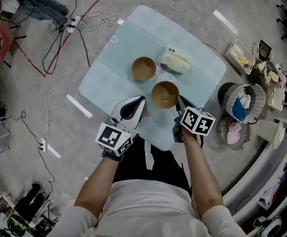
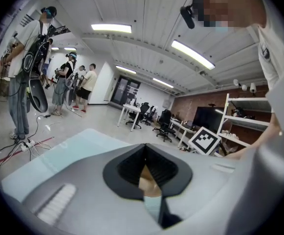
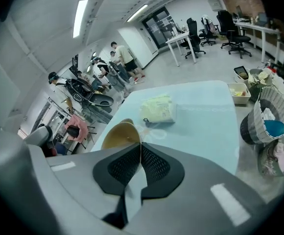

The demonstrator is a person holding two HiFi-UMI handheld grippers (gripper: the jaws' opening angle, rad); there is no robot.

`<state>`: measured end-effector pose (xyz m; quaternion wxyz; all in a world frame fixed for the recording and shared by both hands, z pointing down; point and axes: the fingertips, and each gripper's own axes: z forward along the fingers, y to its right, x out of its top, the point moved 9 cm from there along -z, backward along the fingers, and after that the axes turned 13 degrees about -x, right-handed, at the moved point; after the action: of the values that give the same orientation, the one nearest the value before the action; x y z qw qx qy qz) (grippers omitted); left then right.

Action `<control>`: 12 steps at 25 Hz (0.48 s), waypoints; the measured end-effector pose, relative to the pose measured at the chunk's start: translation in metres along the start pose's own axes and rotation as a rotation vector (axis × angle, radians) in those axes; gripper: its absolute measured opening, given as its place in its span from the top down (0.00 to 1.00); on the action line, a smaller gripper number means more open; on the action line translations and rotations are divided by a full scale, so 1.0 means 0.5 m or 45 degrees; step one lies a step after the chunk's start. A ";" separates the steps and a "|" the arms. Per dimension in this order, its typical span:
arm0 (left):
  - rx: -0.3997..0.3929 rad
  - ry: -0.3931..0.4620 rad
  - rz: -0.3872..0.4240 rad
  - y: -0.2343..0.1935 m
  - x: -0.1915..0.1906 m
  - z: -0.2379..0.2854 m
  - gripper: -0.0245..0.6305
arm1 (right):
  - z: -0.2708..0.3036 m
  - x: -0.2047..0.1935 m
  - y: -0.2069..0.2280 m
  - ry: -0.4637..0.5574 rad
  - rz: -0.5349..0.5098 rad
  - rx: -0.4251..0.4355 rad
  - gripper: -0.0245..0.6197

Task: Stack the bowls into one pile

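Two brown bowls, unstacked, on the pale blue worktop [image 1: 103, 78]: near bowl [image 1: 164, 94]; far bowl [image 1: 143, 68] at its 10 o'clock. Left tool [image 1: 139, 102], jaws together and empty, at near bowl's 8 o'clock; right tool [image 1: 179, 102], likewise, at 4 o'clock.

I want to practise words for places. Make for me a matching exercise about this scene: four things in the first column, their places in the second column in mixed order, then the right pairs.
Things
1. nearer brown paper bowl
2. farther brown paper bowl
3. pale yellow soft packet
4. grey woven basket

Places
A. on the floor, right of the light blue table
B. just right of the farther bowl
C. between the left claw and the right claw
D. near the table's middle, left of the packet

Pairs: 1-C, 2-D, 3-B, 4-A
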<state>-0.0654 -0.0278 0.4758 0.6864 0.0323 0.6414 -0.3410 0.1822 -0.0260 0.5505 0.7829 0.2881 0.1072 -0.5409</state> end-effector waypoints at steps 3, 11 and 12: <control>0.051 0.021 0.017 0.001 0.009 -0.024 0.95 | -0.006 -0.008 -0.022 -0.013 -0.038 0.032 0.93; 0.191 0.083 0.018 -0.005 0.011 -0.101 0.95 | -0.013 -0.061 -0.098 -0.082 -0.141 0.133 0.93; 0.202 0.089 0.018 -0.005 0.011 -0.108 0.95 | -0.013 -0.069 -0.106 -0.089 -0.151 0.141 0.93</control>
<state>-0.1135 -0.0058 0.4624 0.6613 0.1030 0.6357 -0.3847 0.1215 -0.0086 0.5441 0.7356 0.3050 0.0668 -0.6011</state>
